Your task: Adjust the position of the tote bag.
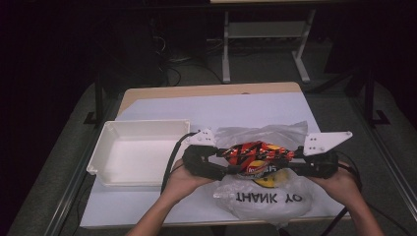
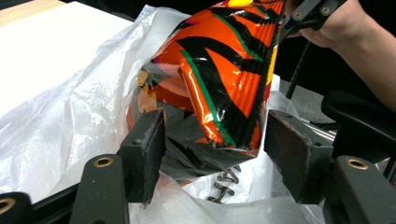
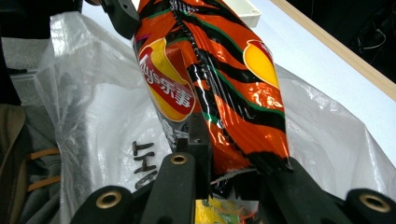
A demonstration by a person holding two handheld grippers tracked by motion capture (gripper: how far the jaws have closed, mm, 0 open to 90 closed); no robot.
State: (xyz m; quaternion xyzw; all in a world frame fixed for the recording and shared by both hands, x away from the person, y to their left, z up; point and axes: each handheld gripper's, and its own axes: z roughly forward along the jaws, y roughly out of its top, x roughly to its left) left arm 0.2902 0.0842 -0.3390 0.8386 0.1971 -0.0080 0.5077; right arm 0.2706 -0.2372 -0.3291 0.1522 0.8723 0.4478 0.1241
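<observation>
An orange, black-striped chip bag (image 1: 255, 153) hangs level over a white plastic "THANK YOU" bag (image 1: 265, 201) at the table's near edge. My right gripper (image 1: 291, 158) is shut on the chip bag's right end; in the right gripper view the chip bag (image 3: 219, 79) runs away from the clamped jaws of the right gripper (image 3: 233, 154). My left gripper (image 1: 229, 166) is at the other end. In the left gripper view, the left gripper (image 2: 217, 140) stands open with the chip bag's (image 2: 219, 70) end between its pads (image 2: 149, 140), with a gap beside the right pad.
A white empty tray (image 1: 142, 152) sits left of the hands on white paper (image 1: 196, 108) that covers the table. A yellow packet (image 1: 268, 181) lies inside the plastic bag. The plastic bag's mouth (image 2: 70, 102) spreads open below the chips.
</observation>
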